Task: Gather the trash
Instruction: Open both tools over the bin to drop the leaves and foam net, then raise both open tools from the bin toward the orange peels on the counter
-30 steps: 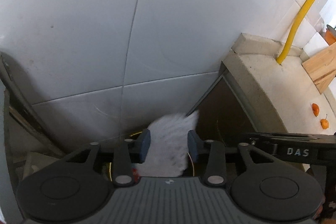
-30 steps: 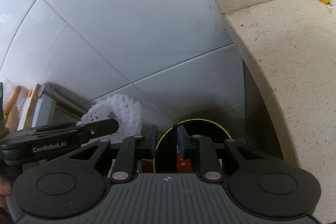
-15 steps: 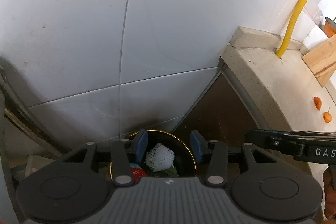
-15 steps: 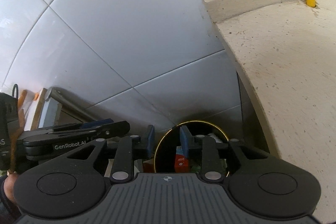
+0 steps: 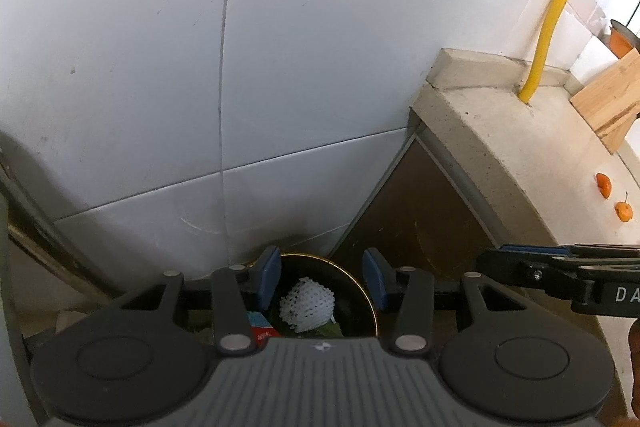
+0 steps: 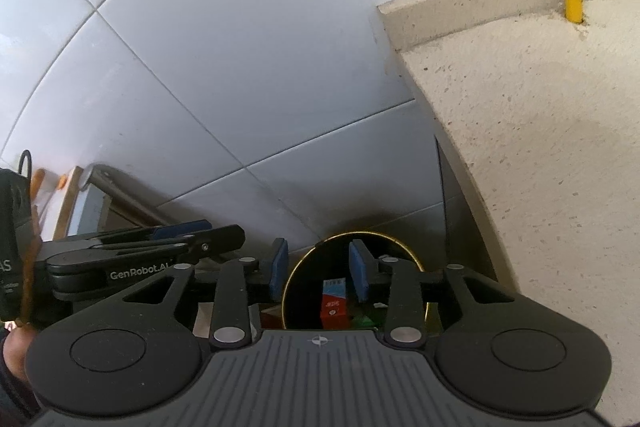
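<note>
White foam net (image 5: 307, 304) in bin (image 5: 370, 301) | counter (image 5: 516, 163) beside | left jaws apart

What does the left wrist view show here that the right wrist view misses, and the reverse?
Only the left wrist view shows the white foam net lying in the bin, two small orange fruits on the counter, and a wooden board. Only the right wrist view shows the upright red and blue carton clearly, plus the wooden-framed items at far left. Both share the gold-rimmed black bin, the yellow pipe, the stone counter, the tiled wall, and both open, empty grippers: left gripper, right gripper.
</note>
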Demonstrator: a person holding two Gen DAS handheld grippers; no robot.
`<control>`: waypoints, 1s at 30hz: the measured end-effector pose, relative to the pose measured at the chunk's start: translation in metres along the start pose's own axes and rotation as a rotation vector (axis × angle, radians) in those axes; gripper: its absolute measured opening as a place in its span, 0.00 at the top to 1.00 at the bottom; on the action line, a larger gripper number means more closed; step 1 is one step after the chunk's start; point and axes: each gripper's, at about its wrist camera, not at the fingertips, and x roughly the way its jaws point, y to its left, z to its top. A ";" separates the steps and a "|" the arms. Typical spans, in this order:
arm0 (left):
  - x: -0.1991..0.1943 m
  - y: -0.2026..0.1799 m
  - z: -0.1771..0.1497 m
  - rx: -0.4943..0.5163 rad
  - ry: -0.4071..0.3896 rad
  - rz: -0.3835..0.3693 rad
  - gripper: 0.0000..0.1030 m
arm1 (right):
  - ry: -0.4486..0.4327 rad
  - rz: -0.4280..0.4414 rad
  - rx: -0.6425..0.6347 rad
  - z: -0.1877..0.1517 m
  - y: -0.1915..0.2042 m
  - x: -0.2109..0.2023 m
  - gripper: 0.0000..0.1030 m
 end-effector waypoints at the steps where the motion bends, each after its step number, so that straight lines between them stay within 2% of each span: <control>1: 0.000 0.000 0.000 0.002 -0.001 0.001 0.62 | -0.002 -0.002 -0.002 -0.001 0.000 -0.001 0.55; 30: -0.012 -0.021 -0.006 0.140 -0.071 0.058 0.61 | -0.052 -0.052 -0.032 -0.024 0.012 -0.034 0.43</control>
